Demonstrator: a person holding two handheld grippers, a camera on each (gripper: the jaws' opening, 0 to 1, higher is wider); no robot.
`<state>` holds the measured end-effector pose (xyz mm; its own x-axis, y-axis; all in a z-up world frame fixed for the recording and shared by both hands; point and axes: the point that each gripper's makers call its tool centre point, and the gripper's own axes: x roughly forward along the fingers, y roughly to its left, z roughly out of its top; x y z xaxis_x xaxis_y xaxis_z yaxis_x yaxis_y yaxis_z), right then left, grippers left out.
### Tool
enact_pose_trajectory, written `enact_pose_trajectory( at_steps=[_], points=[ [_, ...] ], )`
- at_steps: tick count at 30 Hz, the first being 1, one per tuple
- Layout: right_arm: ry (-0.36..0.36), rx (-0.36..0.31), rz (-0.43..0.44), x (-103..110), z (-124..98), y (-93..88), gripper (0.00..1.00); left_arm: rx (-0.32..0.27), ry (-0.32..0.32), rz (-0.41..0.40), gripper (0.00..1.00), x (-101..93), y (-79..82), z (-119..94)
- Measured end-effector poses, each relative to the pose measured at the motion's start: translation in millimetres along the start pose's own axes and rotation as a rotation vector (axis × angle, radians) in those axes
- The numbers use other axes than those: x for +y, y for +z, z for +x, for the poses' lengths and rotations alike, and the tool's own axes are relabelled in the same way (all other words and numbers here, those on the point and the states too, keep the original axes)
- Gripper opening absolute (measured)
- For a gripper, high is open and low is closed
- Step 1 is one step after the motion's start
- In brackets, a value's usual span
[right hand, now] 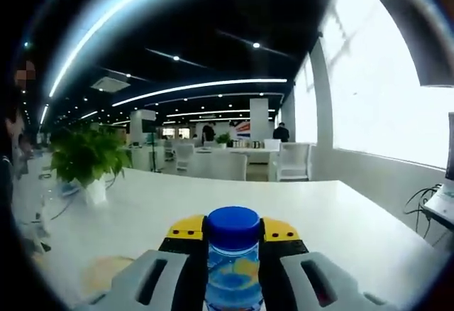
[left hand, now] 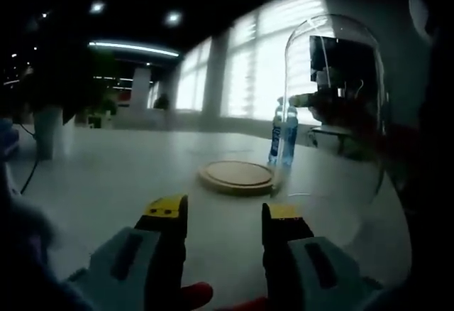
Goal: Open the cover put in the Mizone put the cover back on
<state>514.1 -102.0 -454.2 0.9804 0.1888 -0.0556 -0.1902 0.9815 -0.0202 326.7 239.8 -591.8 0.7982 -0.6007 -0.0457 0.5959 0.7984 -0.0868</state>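
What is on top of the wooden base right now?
Nothing sits on the wooden base. The glass cover is lifted off to its right, and the Mizone bottle shows beyond it, through the glass. The bottle's foot is hidden.

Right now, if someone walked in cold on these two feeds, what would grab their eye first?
In the right gripper view, the bottle with its blue cap stands upright in the right gripper, low and centre. In the left gripper view, the glass dome is lifted at the right, off the round wooden base on the white table, with the left gripper open below.
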Motion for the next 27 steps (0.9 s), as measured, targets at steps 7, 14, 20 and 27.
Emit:
enact_pose_trajectory(
  at_steps=[7, 14, 20, 27],
  points=[
    [0.024, -0.040, 0.033, -1, 6, 1.6, 0.22, 0.003, -0.001, 0.003, 0.34, 0.8, -0.8, 0],
    [0.026, -0.022, 0.030, 1, 11, -0.5, 0.24, 0.004, 0.005, 0.006, 0.34, 1.7, -0.9, 0],
    [0.035, 0.016, 0.020, 3, 11, -1.4, 0.22, 0.000, 0.004, -0.004, 0.34, 2.5, -0.2, 0],
    [0.052, 0.014, 0.018, 2, 11, -1.4, 0.22, 0.003, 0.003, 0.008, 0.34, 1.6, -1.0, 0]
  ],
)
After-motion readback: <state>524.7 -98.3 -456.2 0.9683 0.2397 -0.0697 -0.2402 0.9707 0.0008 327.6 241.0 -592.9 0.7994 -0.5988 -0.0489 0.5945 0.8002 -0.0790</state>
